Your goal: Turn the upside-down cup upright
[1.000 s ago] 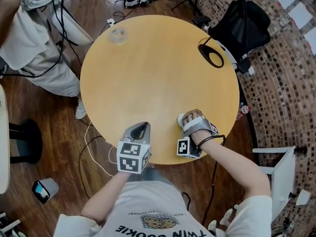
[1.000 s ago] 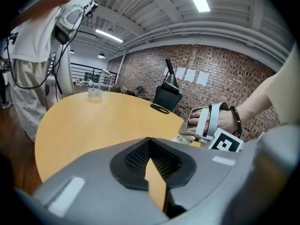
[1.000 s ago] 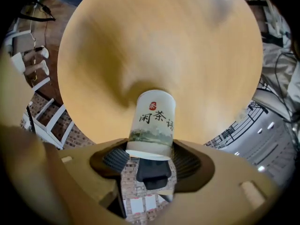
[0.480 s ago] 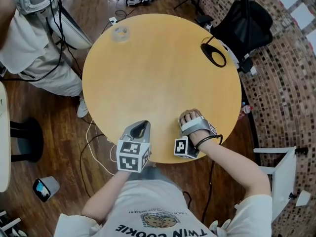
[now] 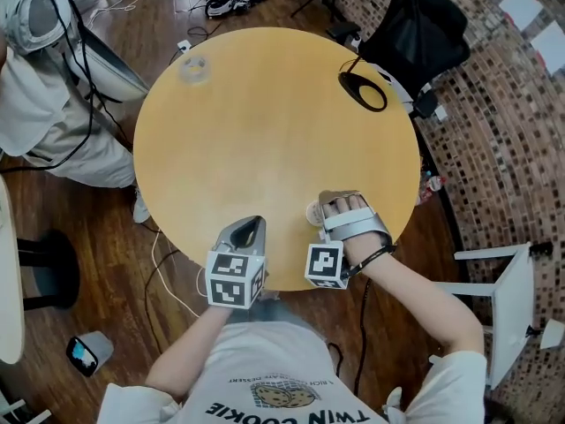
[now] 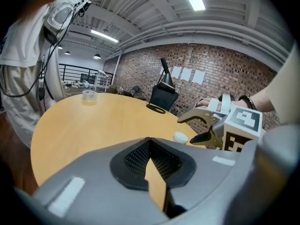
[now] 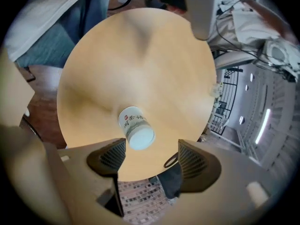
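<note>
A small white paper cup (image 5: 315,213) with printed sides stands on the round wooden table (image 5: 265,131) near its front edge. Its flat closed end faces up (image 6: 179,137). My right gripper (image 5: 323,205) hovers just behind the cup, rolled over, its jaws wide open. The cup (image 7: 136,128) sits just ahead of the open right gripper (image 7: 151,149) and neither pad touches it. My left gripper (image 5: 250,230) rests at the table's front edge, left of the cup. The left gripper (image 6: 150,144) has its pads together and holds nothing.
A clear tape roll (image 5: 193,68) lies at the far left of the table and a black loop (image 5: 362,91) at the far right. A black chair (image 5: 424,42) stands behind the table. A person (image 5: 44,87) stands at the left. Cables trail on the floor.
The right gripper's jaws have widened, the wrist has rolled, and it has lifted slightly. The cup, hidden under the hand half a second ago, shows beside it again. The left gripper stayed put.
</note>
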`<state>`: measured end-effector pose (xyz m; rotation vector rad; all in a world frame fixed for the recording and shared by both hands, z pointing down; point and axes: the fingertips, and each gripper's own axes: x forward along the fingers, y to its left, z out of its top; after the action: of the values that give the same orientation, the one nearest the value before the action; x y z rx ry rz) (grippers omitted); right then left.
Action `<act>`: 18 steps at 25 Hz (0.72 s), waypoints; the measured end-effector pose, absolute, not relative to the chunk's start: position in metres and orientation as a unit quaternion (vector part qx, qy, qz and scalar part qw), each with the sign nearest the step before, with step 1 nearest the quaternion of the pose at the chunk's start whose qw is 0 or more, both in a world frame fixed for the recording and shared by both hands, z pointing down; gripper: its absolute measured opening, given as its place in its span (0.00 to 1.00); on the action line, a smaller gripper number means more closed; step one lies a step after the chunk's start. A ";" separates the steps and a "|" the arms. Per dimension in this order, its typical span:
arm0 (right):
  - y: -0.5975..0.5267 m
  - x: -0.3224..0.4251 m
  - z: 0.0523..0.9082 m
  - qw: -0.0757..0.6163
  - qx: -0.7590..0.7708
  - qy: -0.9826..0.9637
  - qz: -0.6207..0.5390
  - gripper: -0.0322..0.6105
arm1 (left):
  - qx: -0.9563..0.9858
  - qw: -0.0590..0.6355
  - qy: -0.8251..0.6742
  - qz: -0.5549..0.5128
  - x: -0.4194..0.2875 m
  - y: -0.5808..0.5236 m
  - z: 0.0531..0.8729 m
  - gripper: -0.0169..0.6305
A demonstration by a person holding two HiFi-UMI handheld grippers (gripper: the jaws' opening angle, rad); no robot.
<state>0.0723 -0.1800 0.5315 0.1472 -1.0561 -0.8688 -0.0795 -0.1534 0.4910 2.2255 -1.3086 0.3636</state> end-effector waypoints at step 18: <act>-0.160 0.084 0.473 0.483 0.372 -0.788 -0.082 0.55 | 0.848 0.179 -0.483 0.129 -0.006 -0.148 0.458 0.03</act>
<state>0.0845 -0.1595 0.4729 0.9075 -1.9210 -0.1990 -0.0062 -0.1476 0.4578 2.3972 -1.3646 0.3654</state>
